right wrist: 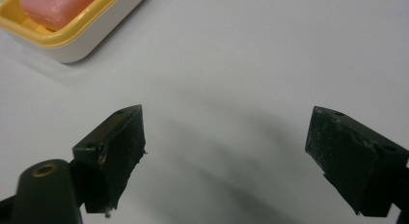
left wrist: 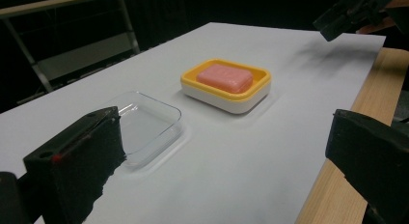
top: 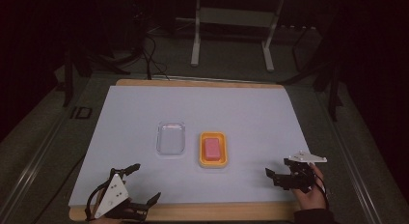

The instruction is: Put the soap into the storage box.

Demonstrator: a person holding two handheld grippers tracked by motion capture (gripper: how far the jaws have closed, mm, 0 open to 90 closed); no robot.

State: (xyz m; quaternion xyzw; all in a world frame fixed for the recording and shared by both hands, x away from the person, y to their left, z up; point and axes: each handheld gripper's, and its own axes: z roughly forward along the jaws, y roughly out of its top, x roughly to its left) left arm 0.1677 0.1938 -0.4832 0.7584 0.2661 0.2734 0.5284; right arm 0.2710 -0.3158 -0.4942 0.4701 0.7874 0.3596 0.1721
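Nothing has been picked up yet, as far as the pictures show. The pink soap [top: 212,148] lies in its yellow-rimmed soap dish [top: 213,162] near the middle of the bench [top: 193,108], and the clear lid [top: 171,137] lies flat just to the left of the dish, close to it but apart.

The right hand-held gripper [top: 279,174] is at the near right of the bench, to the right of the soap dish and apart from it. Its jaws stand spread wide with nothing between them; in the right gripper view [right wrist: 224,151] they hang over bare white surface, and the dish sits at the far left corner.

The left hand-held gripper [top: 144,183] rests at the near left edge of the bench, well back from the clear lid. Its jaws are also spread and empty, and the left gripper view looks past them at the lid and the dish.

Judging from this, the work is at its very start. The soap, the dish and the lid look untouched. Reaching, gripping and whatever moving or covering is meant are all still left.
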